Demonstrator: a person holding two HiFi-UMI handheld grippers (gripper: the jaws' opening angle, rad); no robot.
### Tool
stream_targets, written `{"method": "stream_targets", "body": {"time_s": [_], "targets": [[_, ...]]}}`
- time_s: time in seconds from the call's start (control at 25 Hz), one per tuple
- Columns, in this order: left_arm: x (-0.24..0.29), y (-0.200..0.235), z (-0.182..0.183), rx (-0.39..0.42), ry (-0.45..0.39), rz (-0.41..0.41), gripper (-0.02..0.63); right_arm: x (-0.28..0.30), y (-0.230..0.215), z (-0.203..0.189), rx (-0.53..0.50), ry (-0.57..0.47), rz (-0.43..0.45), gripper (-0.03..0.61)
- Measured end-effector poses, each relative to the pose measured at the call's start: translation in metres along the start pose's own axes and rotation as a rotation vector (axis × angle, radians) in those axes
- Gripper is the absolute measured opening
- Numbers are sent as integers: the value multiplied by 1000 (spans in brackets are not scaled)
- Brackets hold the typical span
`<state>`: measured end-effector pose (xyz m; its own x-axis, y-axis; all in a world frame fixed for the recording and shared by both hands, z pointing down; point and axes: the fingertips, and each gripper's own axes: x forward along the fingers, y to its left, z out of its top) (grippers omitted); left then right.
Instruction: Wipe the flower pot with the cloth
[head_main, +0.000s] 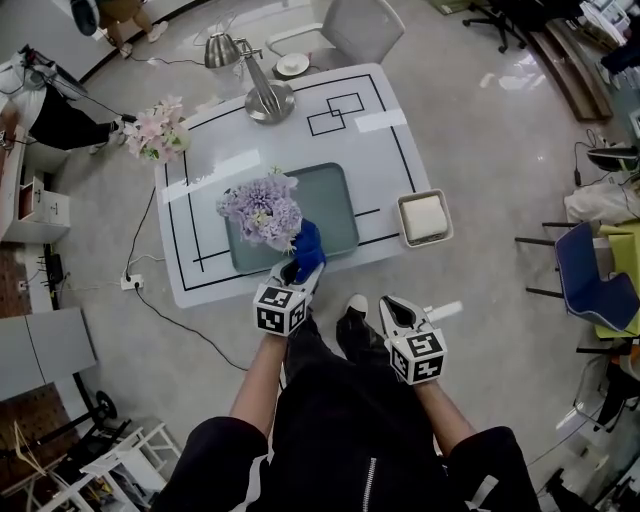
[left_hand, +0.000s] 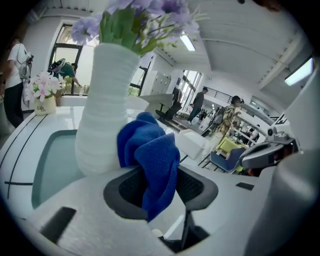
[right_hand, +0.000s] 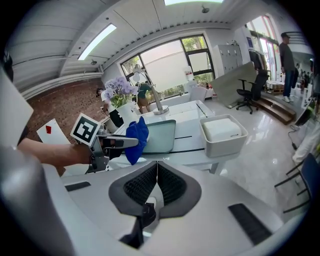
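Left tool (left_hand: 161, 189): clamped on a blue cloth (left_hand: 150, 159), which is gripped between the two jaws and bunched up above them.
Cloth: held against the lower side of the flower pot (left_hand: 104, 112); in the left gripper view the fold is seen touching the pot's ribbed white wall.
Flower pot: stood upright on a grey-green tray (head_main: 338, 200), at the tray's left part towards the near edge of the worktop (head_main: 390, 140); lilac flowers (head_main: 262, 208) are carried in it, and from the head view most of the pot is covered by them.
Tray: laid flat in the middle of the worktop, closer to the near edge than to the far one.
Right tool (right_hand: 156, 186): jaws brought together with nothing between them; it is held off the worktop, beyond the near edge and over the person's legs, well apart from the pot.
Right edge of the worktop: a white square container (head_main: 424, 218) is set there, apart from the tray.
Far edge: a desk lamp (head_main: 262, 92) on a round base is placed there.
Far left corner: a small bunch of pink flowers (head_main: 157, 130) is stood there.
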<state>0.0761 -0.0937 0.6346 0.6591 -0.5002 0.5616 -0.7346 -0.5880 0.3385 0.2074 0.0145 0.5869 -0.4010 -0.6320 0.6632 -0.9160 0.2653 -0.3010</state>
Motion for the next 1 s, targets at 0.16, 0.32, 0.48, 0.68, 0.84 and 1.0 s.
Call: {"method": "stream_targets", "body": {"time_s": [0.16, 0.32, 0.48, 0.68, 0.84, 1.0], "targets": [[-8, -18, 47, 37, -164, 49, 158, 4, 0, 2, -6, 3, 16, 9], [-8, -9, 78, -3, -262, 156, 158, 7, -1, 4, -12, 6, 25, 9], [3, 9, 81, -91, -269, 253, 158, 8, -7, 5, -12, 15, 26, 9], [24, 21, 72, -161, -222, 337, 158, 7, -19, 5, -10, 26, 16, 9], [38, 22, 61, -193, -175, 359, 158, 5, -27, 7, -7, 32, 12, 9], [52, 22, 48, -240, -129, 348, 158, 5, -32, 7, -3, 36, 15, 9]]}}
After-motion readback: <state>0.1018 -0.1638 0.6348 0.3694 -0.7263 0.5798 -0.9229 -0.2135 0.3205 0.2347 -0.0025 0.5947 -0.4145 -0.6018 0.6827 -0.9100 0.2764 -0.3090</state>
